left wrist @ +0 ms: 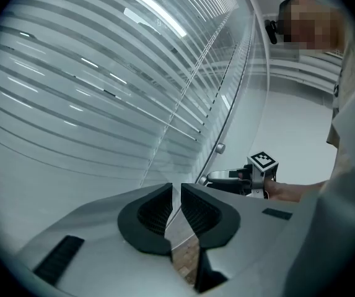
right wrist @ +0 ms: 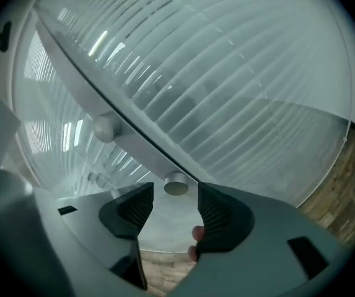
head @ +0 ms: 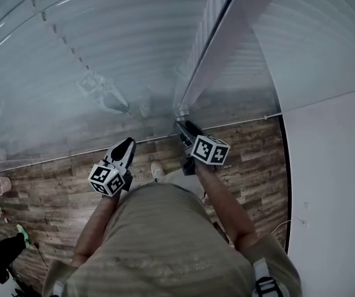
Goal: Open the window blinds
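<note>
Blinds (head: 103, 54) shut. My right gripper (right wrist: 175, 198) is spread at the frame knob (right wrist: 176, 184), not gripping. Left gripper (left wrist: 176, 193) nearly together, empty. Next: clamp knob, twist.

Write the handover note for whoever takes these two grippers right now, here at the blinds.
Left gripper: jaws nearly together, empty, held short of the glass, to the left of the frame.
Right gripper: open and empty. The round knob on the frame sits just ahead of the gap between its jaws, not gripped.
A second knob sits further along the same frame.
Blinds: slats look closed on both panes.
Done: right gripper lined up on the knob.
Left: close on the knob, then probably turn it to tilt the slats open. Which way, I cannot tell.
</note>
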{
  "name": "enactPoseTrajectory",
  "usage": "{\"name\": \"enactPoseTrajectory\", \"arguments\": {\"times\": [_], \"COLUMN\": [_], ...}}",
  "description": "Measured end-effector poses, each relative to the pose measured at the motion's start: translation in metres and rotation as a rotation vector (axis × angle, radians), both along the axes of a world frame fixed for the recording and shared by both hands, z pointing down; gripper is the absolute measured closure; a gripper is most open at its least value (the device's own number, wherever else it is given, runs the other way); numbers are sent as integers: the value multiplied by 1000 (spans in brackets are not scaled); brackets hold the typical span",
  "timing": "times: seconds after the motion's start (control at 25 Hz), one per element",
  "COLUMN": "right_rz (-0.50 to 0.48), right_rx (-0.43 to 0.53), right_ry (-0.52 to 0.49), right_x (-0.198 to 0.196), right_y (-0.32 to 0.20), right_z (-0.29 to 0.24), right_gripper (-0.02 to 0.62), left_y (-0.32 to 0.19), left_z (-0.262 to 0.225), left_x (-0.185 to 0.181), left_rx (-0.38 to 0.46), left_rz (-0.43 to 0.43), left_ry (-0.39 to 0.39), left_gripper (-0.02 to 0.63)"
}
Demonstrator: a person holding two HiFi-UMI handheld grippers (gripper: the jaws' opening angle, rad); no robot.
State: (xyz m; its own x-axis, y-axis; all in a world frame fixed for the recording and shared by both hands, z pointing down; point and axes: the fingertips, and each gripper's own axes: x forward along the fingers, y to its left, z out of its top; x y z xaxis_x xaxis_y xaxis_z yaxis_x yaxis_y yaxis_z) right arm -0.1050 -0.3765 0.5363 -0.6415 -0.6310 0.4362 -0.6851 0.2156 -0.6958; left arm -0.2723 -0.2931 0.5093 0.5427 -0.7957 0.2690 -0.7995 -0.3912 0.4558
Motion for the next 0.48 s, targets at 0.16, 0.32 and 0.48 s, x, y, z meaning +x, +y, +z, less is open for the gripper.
{"name": "enactPoseTrajectory", "arguments": {"times": [0.16, 0.32, 0.48], "right_rz": [39, -29, -221], "right_rx": [-53, -18, 281], "right_ry": [-148, 9, 778], "right_x": [-5, 3, -1], "right_y": [-9, 0, 4], "right_z": [0, 10, 10], "right_gripper": [429, 469, 468], "left_y": [-5, 3, 6], "left_z": [-7, -3, -3], "left_x": [-6, 3, 6], "left_rx": [9, 25, 31], "left_rz": [1, 4, 7], "left_ry": [-1, -7, -10], "left_gripper": [569, 569, 569]}}
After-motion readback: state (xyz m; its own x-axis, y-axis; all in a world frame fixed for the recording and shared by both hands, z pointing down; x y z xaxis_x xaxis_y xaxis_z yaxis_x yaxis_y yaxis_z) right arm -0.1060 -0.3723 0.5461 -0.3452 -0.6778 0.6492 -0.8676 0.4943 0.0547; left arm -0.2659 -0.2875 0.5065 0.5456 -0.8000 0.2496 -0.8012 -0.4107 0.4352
